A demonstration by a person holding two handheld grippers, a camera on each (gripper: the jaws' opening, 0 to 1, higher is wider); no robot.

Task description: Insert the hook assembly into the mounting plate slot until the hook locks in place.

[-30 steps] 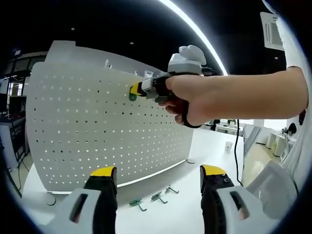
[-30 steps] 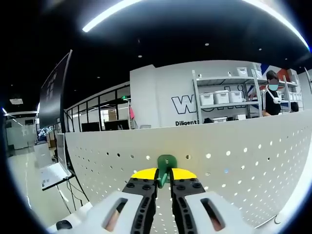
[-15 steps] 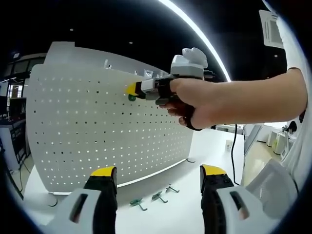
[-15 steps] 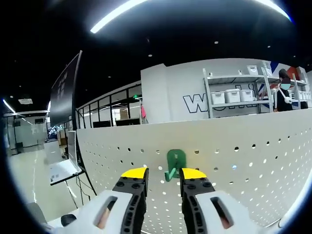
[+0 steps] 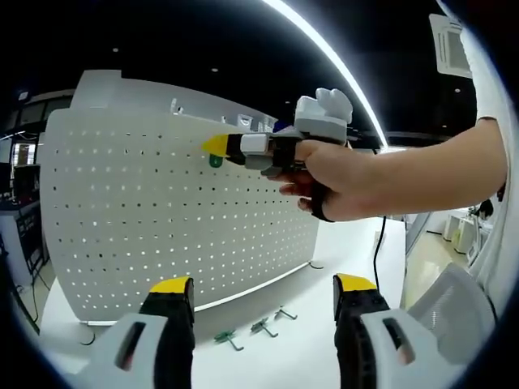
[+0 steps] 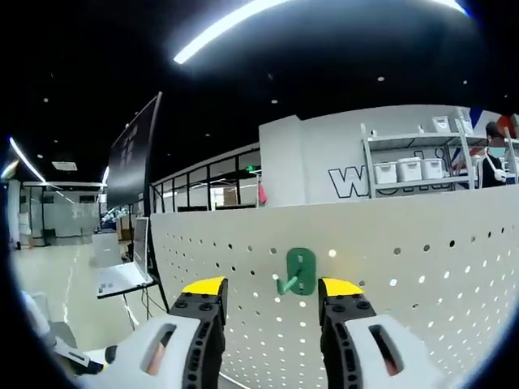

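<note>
One green hook (image 6: 298, 271) on pegboard (image 6: 422, 267), "W" on wall (image 6: 345, 181)

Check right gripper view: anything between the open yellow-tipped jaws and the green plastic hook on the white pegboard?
Nothing. The right gripper stands open, the green hook hangs free on the white pegboard.

Right gripper (image 6: 272, 288) jaws apart — hand (image 5: 328, 178) grips it; left gripper (image 5: 263, 285) agape.

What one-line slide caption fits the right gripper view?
Green hook seated on the white pegboard, right gripper open before it.
</note>
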